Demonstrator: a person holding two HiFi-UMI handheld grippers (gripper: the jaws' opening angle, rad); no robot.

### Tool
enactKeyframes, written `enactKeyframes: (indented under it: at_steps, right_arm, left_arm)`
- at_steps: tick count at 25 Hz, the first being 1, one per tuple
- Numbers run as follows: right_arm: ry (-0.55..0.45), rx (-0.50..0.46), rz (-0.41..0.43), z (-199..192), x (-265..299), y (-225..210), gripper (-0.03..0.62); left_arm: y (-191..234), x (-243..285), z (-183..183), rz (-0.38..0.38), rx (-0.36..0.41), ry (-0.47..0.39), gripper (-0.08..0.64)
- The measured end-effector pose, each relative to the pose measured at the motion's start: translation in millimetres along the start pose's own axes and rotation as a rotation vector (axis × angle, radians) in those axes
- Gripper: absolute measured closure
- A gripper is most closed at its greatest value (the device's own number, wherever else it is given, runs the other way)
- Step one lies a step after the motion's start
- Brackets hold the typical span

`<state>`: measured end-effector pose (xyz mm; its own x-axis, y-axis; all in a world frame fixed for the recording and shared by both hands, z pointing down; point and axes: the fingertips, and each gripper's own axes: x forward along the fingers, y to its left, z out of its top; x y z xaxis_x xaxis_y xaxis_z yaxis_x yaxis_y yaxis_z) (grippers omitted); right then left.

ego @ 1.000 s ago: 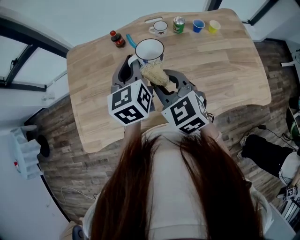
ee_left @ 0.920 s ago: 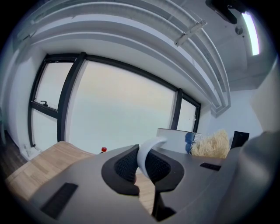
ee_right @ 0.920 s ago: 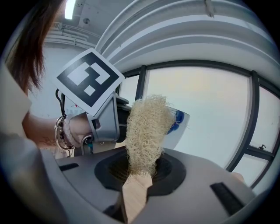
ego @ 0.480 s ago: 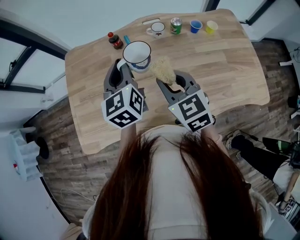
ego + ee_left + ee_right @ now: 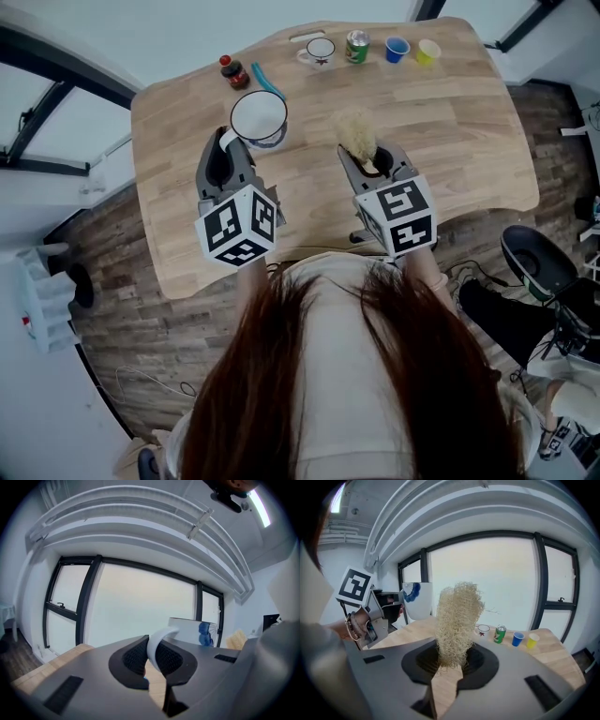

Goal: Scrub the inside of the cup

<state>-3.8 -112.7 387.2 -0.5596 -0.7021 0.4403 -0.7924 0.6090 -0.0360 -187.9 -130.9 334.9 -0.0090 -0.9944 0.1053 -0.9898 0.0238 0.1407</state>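
A white cup (image 5: 258,117) with blue print hangs over the wooden table (image 5: 469,141), mouth turned up toward the head view. My left gripper (image 5: 228,157) is shut on its handle (image 5: 157,643); the cup body (image 5: 194,631) shows beyond the jaws. My right gripper (image 5: 368,161) is shut on a tan loofah scrubber (image 5: 356,131) that stands up from the jaws (image 5: 457,620). The scrubber is outside the cup, well to its right with a gap between them. In the right gripper view the cup (image 5: 417,599) and the left gripper (image 5: 379,611) show at the left.
Along the table's far edge stand a dark sauce bottle (image 5: 232,73), a blue tool (image 5: 266,82), a small white mug (image 5: 320,52), a green can (image 5: 357,46), a blue cup (image 5: 397,50) and a yellow cup (image 5: 428,52). A black chair (image 5: 539,262) is at the right.
The two grippers have drawn apart. The cup moved left and the scrubber, which was at the cup's rim, moved right and clear of it.
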Motion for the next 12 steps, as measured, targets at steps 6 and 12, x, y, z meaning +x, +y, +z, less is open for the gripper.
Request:
enactKeyframes:
  at_steps: [6, 12]
  right_arm:
    - [0.021, 0.078, -0.054, -12, -8, -18, 0.509]
    - [0.036, 0.104, -0.079, -21, -17, -27, 0.509]
  left_arm:
    - [15, -18, -1, 0.045, -0.005, -0.013, 0.535]
    - [29, -36, -4, 0.102, -0.019, -0.018, 0.535]
